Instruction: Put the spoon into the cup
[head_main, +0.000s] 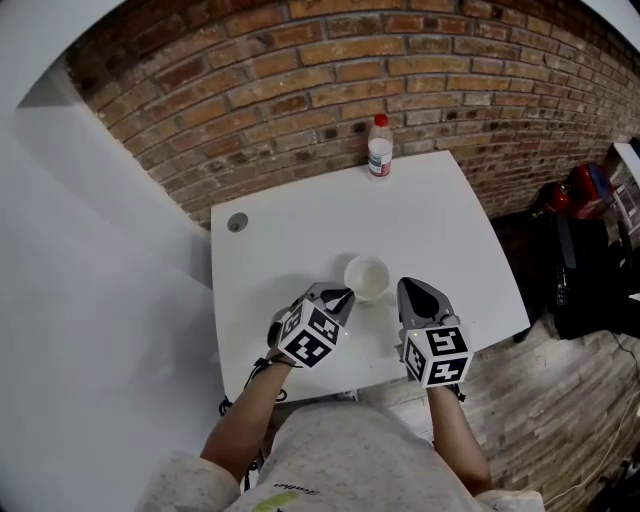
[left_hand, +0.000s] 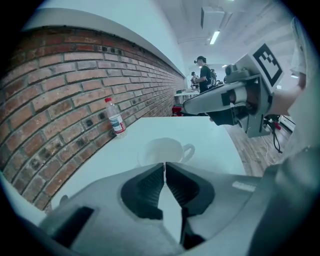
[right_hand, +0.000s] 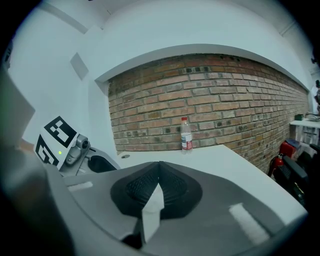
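Nearest to us, the left gripper (head_main: 346, 293) and the right gripper (head_main: 404, 284) are hovering over the near part of the white table (head_main: 300, 230). Each is showing its jaws pressed together with nothing lying between them. We are placing the cup (head_main: 366, 277) at twelve o'clock from the pair, with the left tips sitting close at its seven o'clock and the right tips near its four o'clock. We are finding no spoon in any view, so we are leaving its position unrecorded. A bottle (head_main: 379, 147) is standing well apart at the table's far edge. We are judging two hazards: closed tips crowding a light cup could be pushing or tipping it, and searching for the unseen spoon could be sweeping a gripper into the cup.
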